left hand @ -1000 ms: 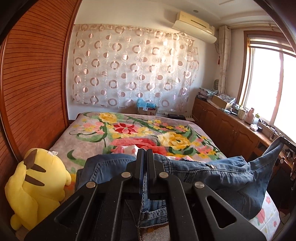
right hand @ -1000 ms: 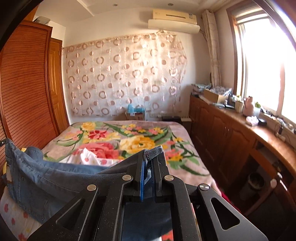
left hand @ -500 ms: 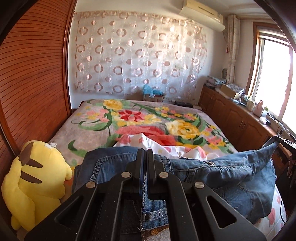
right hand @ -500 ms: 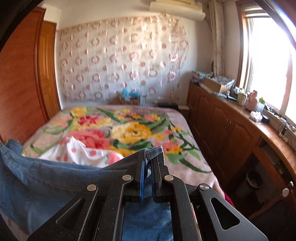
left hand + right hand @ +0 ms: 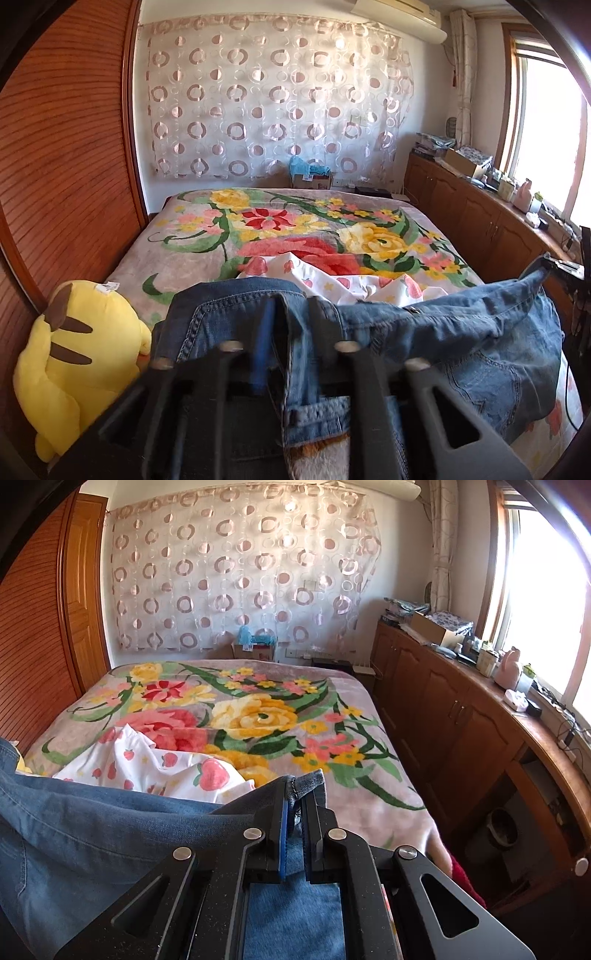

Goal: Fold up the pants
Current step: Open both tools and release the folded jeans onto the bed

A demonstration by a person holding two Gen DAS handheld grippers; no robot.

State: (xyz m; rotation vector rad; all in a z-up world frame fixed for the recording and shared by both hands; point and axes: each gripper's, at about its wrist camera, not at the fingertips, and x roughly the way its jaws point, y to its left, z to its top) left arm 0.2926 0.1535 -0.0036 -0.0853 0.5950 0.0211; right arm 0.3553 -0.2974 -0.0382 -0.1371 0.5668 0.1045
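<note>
Sunlit and crowded, the bedroom has a bed (image 5: 192, 254) under a floral blanket (image 5: 258, 716), with a circle-patterned sheer curtain (image 5: 273, 99) across the far wall. At the far left, slatted wooden wardrobe doors (image 5: 66, 155) run beside the bed, and a yellow plush toy (image 5: 77, 354) sits at the near left corner of the mattress, just beside the denim. The jeans (image 5: 480, 339) lie bunched across the near end of the bed, in front of a white cloth printed with strawberries (image 5: 155, 764).

The left gripper (image 5: 291, 325) has just been opening its jaws; they now stand apart and look blurred, with a folded edge of the jeans hanging between them, no longer squeezed. Farther right, the denim rises toward a raised corner at the edge of the left wrist view. The right gripper (image 5: 293, 805) is clenched on that corner of the jeans, a hemmed edge poking up between its closed jaws and the fabric draping away to its left. Along the right wall, wooden cabinets (image 5: 443, 716) carry boxes and small items under a bright window (image 5: 546, 590).
</note>
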